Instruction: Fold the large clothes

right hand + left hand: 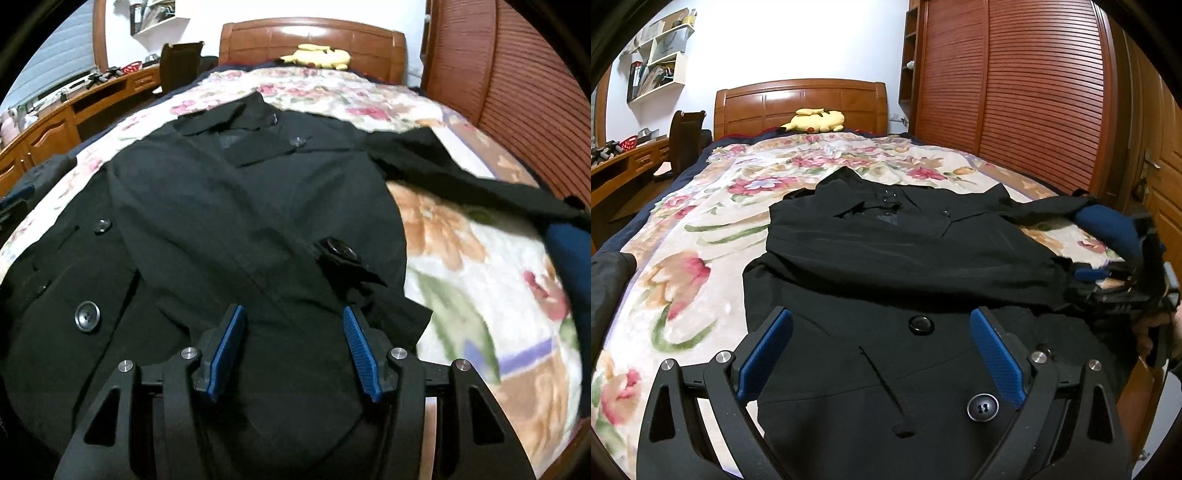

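Note:
A large black coat (pixel 886 251) with big black buttons lies front-up on a floral bedspread (pixel 701 229), collar toward the headboard. One sleeve is folded across its chest. The other sleeve (pixel 461 170) stretches out to the right. My left gripper (pixel 881 328) is open just above the coat's lower front, near a button (pixel 921 325). My right gripper (pixel 293 325) is open and empty above the coat (pixel 221 206), near the cuff of the folded sleeve. In the left wrist view the right gripper (pixel 1108 273) appears at the right edge, beside the outstretched sleeve.
A yellow plush toy (pixel 816 120) lies by the wooden headboard (pixel 801 99). A slatted wooden wardrobe (pixel 1015 92) stands to the right of the bed. A desk (pixel 55 122) and dark chair (pixel 685 140) stand to the left.

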Motion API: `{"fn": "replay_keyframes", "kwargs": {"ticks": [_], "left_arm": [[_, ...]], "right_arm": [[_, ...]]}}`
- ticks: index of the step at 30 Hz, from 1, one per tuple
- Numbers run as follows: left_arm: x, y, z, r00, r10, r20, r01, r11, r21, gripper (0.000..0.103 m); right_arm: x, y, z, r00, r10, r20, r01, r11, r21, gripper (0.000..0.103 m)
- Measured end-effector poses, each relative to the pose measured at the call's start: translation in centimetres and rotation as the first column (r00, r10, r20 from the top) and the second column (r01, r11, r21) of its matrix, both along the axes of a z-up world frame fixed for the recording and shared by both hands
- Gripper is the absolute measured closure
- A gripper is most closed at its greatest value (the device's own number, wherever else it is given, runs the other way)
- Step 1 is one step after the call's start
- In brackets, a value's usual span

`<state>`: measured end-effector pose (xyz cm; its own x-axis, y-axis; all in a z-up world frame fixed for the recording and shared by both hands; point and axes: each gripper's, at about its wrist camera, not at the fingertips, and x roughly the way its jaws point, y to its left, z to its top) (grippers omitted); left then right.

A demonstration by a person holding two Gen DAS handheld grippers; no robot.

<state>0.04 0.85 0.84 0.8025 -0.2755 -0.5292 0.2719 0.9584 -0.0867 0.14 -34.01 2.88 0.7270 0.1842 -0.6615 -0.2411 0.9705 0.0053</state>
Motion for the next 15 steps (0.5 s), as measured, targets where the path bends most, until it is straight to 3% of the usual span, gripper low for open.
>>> {"fn": "replay_keyframes", "kwargs": {"ticks": [4,6,9,15], "left_arm": [[0.1,-0.4,-0.1,1.0,-0.001,-0.001,0.001,1.0,0.001,0.006],[0.3,-0.7,-0.2,1.0,0.0,-0.005,0.0,1.0,0.002,0.006],[0.6,-1.0,-0.3,1.0,0.004,-0.013,-0.004,1.0,0.004,0.006],[0.9,-1.5,-0.5,1.0,0.011,-0.014,-0.011,1.0,0.01,0.006]], "right_arm": [[-0.8,-1.3,1.9,0.998,-0.006,0.067,0.004,1.0,0.028,0.044],[-0.9,-2.3,2.7,0.996,-0.011,0.092,0.007,0.999,0.039,0.034],[-0.3,-4.1,3.4,0.99,-0.057,0.131,0.055,0.998,0.015,0.032],[3.3,-9.6,3.3,0.978,-0.175,0.111,0.17,0.984,0.051,0.032]]}}
